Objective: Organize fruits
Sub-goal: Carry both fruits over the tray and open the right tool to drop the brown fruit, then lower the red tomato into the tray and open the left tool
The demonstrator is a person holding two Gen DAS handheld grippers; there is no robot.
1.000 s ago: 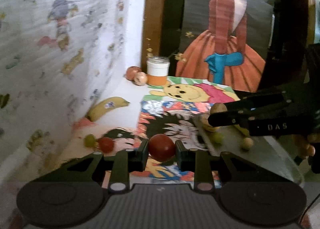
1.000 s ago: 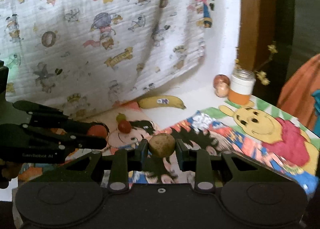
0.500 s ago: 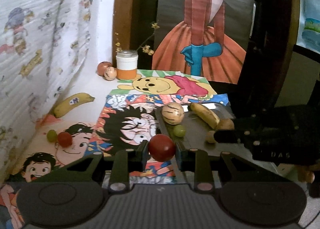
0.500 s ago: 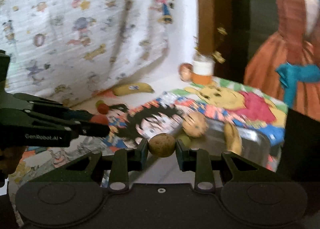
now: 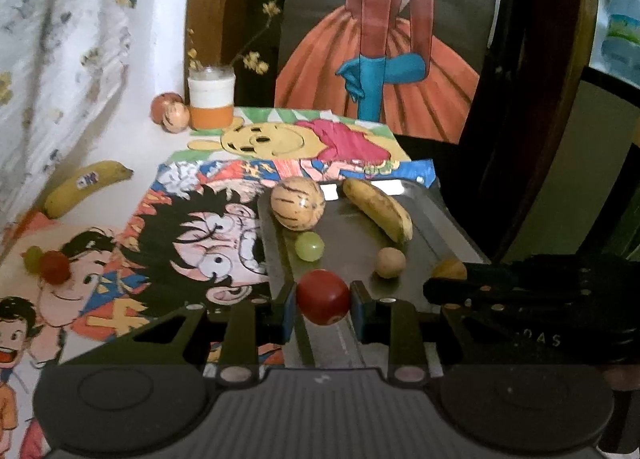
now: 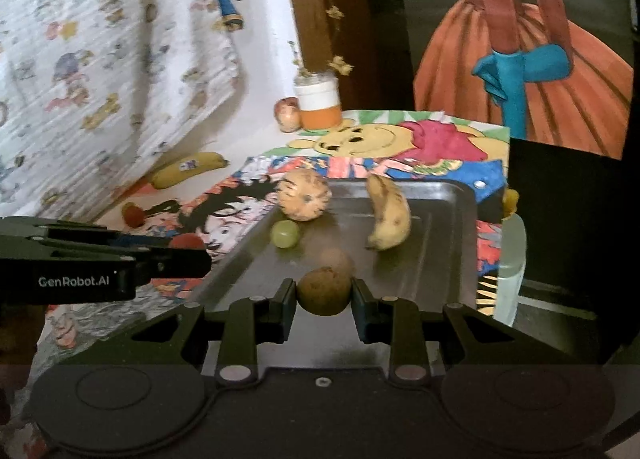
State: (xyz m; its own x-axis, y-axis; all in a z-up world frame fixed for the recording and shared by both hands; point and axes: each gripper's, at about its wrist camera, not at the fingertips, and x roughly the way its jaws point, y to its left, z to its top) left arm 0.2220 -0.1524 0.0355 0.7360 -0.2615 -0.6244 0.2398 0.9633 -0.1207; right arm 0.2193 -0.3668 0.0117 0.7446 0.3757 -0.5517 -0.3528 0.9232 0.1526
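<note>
My left gripper [image 5: 323,301] is shut on a red round fruit [image 5: 323,297], hanging over the near left edge of a dark metal tray [image 5: 436,215]. A brown round fruit [image 6: 324,290] is clamped in my shut right gripper [image 6: 324,299] above the tray's [image 6: 448,243] near part. On the tray lie a striped pale melon [image 5: 297,207], a spotted banana [image 5: 378,207], a green grape [image 5: 309,245] and a small tan fruit [image 5: 390,262]. The right gripper shows at the right edge of the left wrist view, the left gripper at the left of the right wrist view.
A yellow banana [image 5: 82,187], a red fruit [image 5: 55,267] and a green grape [image 5: 33,257] lie on the cartoon-printed cloth at the left. A white-and-orange jar [image 5: 211,101] and two round fruits [image 5: 170,113] stand at the back by the wall. A patterned sheet hangs left.
Both grippers have swung right and come down from the cloth to over the tray, each still holding its fruit. The tray and its fruits have come into full view.
</note>
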